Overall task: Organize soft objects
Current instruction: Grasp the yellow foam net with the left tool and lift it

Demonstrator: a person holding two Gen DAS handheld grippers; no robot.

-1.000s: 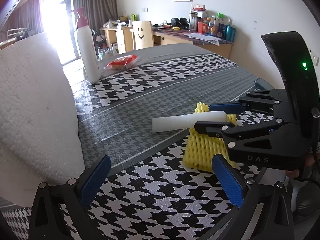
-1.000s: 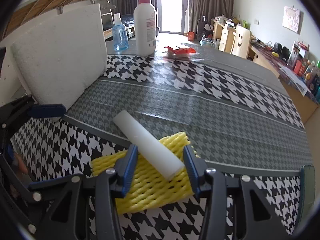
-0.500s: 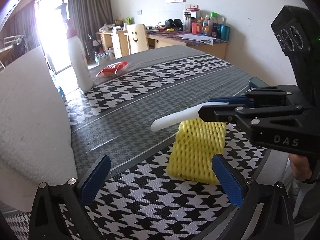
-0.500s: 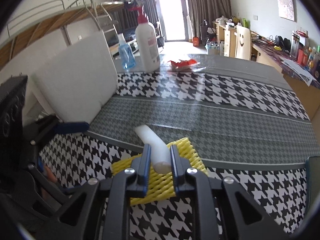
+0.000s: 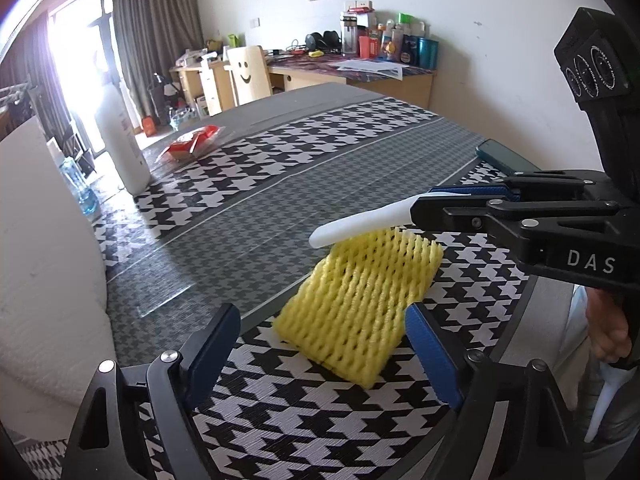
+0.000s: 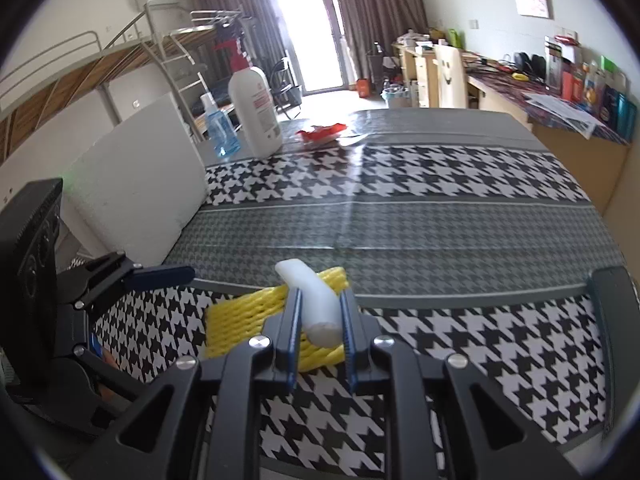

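Observation:
My right gripper is shut on a white foam tube and holds it above the table; in the left wrist view the tube sticks out leftward from that gripper. Under it a yellow foam net sleeve lies flat on the houndstooth cloth; it also shows in the right wrist view. My left gripper is open and empty, its jaws wide on either side of the sleeve's near end. A large white foam block stands at the left.
A white pump bottle, a small blue bottle and a red packet stand at the table's far side. A dark phone lies near the right edge. A desk and chair stand beyond the table.
My right gripper closed on the white tube and lifted it off the yellow sleeve. My left gripper stayed open and drew closer to the sleeve.

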